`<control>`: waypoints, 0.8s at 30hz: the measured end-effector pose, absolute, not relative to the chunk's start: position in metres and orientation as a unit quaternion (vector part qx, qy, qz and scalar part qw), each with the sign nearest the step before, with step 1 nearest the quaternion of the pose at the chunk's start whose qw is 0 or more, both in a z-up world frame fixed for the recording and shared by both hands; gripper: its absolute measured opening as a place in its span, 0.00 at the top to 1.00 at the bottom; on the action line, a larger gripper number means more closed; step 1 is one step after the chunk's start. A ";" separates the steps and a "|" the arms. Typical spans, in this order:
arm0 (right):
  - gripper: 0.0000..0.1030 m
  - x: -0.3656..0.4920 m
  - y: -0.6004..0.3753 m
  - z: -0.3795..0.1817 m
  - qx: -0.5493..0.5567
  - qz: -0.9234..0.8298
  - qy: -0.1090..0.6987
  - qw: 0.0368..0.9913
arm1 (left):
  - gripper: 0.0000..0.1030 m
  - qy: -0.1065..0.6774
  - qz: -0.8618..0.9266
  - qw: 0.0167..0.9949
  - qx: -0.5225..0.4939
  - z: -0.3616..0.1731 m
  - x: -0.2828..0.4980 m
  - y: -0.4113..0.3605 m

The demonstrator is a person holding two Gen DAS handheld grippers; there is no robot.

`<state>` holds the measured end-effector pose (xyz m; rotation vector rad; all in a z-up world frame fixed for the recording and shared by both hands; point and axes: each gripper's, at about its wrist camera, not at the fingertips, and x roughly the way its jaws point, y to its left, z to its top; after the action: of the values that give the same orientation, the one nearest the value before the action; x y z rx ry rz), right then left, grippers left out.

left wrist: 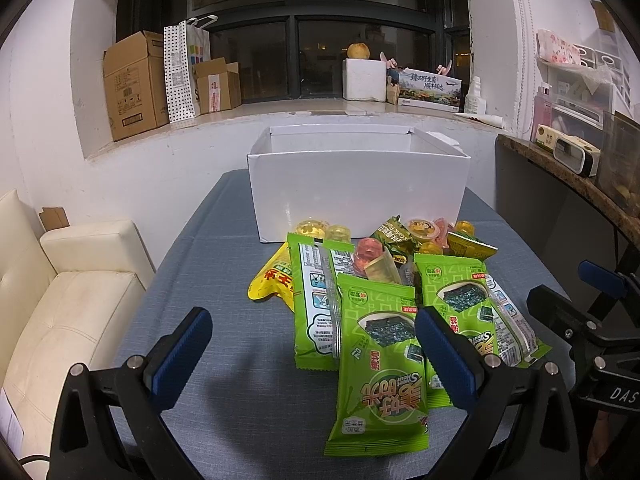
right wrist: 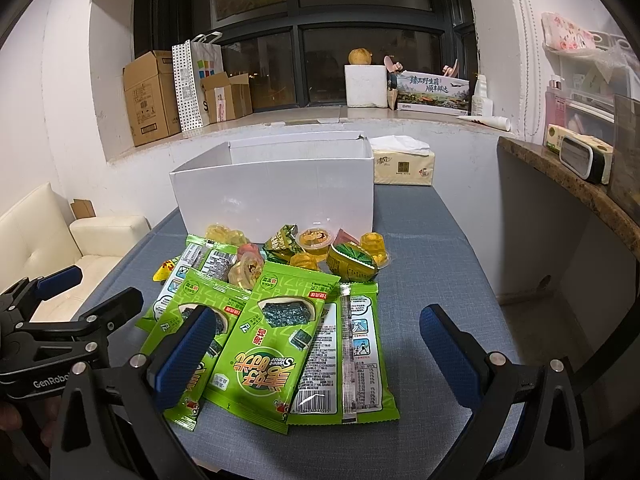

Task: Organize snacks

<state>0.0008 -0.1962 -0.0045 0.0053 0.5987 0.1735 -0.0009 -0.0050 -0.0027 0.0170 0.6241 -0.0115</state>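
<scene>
A pile of snacks lies on the grey-blue tablecloth point(left wrist: 224, 264) in front of an open white box point(left wrist: 356, 184), also in the right wrist view point(right wrist: 276, 192). Several green seaweed packets point(left wrist: 380, 364) point(right wrist: 268, 344) lie nearest me. Behind them are jelly cups point(left wrist: 312, 229) point(right wrist: 316, 238), a yellow packet point(left wrist: 276, 276) and small green-gold wrapped snacks point(right wrist: 352, 262). My left gripper point(left wrist: 316, 356) is open, above the table at the pile's near left. My right gripper point(right wrist: 316, 354) is open over the near packets. Each gripper shows in the other's view point(left wrist: 576, 300) point(right wrist: 60, 292).
A cream sofa point(left wrist: 60, 304) stands left of the table. A tissue pack point(right wrist: 404, 166) sits behind the box to the right. A stone counter point(right wrist: 568, 172) with a container runs along the right. Cardboard boxes point(left wrist: 136, 84) and a bag fill the window sill.
</scene>
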 end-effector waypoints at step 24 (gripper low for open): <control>0.00 0.002 -0.193 -0.008 -0.003 0.088 0.300 0.950 | 0.00 0.307 -0.005 0.952 0.008 -0.005 -0.001 -0.004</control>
<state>0.0018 -0.1932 -0.0085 -0.0058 0.6101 0.1789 -0.0012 -0.0045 -0.0048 0.0154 0.6239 -0.0110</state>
